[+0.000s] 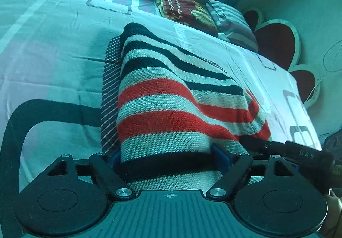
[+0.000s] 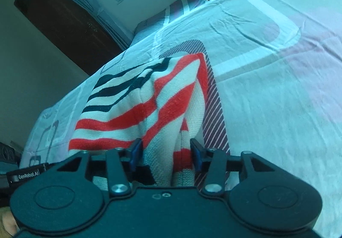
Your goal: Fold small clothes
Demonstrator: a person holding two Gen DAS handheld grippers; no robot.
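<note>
A knitted sweater with red, black and cream stripes [image 1: 171, 99] lies on the bed, its near edge running into my left gripper [image 1: 167, 158]. The left jaws stand wide, and the sweater's black stripe lies flat and unbunched from one blue pad [image 1: 221, 157] to the other. In the right wrist view the same sweater [image 2: 128, 109] rises in upright folds into my right gripper [image 2: 166, 154]. Its jaws stand narrower, and both blue pads [image 2: 135, 153] press on the bunched cloth. The two grippers sit close together at the sweater's near end.
A pale patterned bedsheet [image 1: 53, 56] covers the bed [image 2: 277, 67]. A folded red printed cloth [image 1: 183, 8] and a striped pillow [image 1: 233, 22] lie at the head, before a heart-shaped headboard [image 1: 275, 43]. A dark door [image 2: 59, 19] stands beyond the bed's edge.
</note>
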